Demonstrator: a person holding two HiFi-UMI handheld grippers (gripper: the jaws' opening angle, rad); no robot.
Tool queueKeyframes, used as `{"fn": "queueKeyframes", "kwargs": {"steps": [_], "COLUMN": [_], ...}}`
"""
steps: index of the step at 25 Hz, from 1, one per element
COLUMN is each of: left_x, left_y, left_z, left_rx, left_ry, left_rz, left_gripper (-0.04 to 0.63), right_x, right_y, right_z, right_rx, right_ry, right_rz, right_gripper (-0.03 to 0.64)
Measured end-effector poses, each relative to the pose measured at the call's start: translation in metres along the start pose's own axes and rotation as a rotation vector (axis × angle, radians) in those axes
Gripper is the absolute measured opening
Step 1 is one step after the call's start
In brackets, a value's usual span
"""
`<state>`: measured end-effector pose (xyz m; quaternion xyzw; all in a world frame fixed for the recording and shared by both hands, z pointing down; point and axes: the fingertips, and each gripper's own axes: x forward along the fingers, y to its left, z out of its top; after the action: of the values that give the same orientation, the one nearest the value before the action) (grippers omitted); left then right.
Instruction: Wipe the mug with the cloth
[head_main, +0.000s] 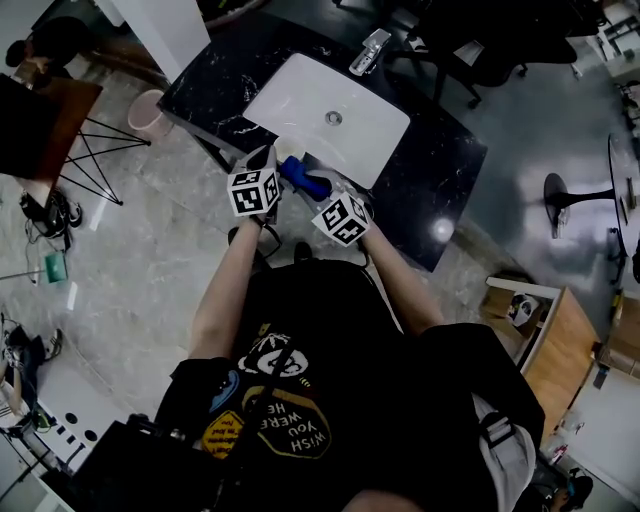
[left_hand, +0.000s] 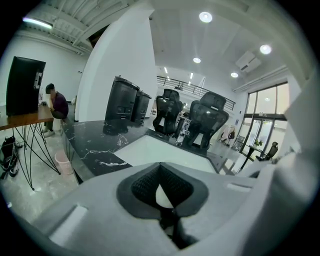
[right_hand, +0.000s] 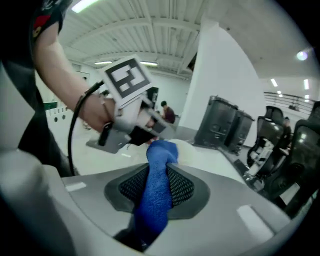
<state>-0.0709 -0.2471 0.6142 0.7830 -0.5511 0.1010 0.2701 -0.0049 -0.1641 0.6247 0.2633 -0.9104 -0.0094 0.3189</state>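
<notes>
Left of the sink (head_main: 290, 95), off the table's (head_main: 440, 170) end, a pink bin (head_main: 148, 112) sits on the floor and plays no part in this. At the sink's near edge the left claw (head_main: 273, 160) is clamped on the mug (head_main: 290, 151). Its own view shows the pads closed down w/ only a pale sliver of mug btwn them, so a tight pinch, prob. on the rim or wall. Can't tell whether the mug rests on anything. Just right of it, also at the sink's near edge, the right claw (head_main: 325, 192) is part closed on the blue cloth (head_main: 303, 180). Cloth is bunched btwn the pads and sticks out past the tips toward the mug. Its free end is at or right beside the mug's side; contact not clear.

Step in hand, as I read it: bringing cloth to mug, i.e. the wipe is starting or underway, not done. Nxt move needs the left claw steady while the right presses the cloth's end onto the mug's wall and rubs round it, w/ the mug turned to reach the far side. The floppy end may fold away, so it needs some pressure.
</notes>
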Motion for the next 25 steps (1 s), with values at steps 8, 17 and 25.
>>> {"fn": "queueKeyframes", "kwargs": {"steps": [8, 17, 25], "left_x": [-0.003, -0.001, -0.005], "left_y": [0.000, -0.002, 0.001], "left_z": [-0.001, -0.002, -0.017], "left_rx": [-0.023, -0.013, -0.031], "left_ry": [-0.006, 0.009, 0.031], "left_rz": [-0.004, 0.000, 0.002], "left_gripper": [0.003, 0.003, 0.003], "right_x": [-0.001, 0.002, 0.007], "right_y": [-0.098, -0.006, -0.101], "right_z": [0.024, 0.008, 0.006], "right_rx": [0.174, -0.040, 0.198], "right_ry": [-0.014, -0.001, 0.055], "right_rz": [-0.198, 0.023, -0.209], "right_gripper": [0.100, 0.098, 0.100]}}
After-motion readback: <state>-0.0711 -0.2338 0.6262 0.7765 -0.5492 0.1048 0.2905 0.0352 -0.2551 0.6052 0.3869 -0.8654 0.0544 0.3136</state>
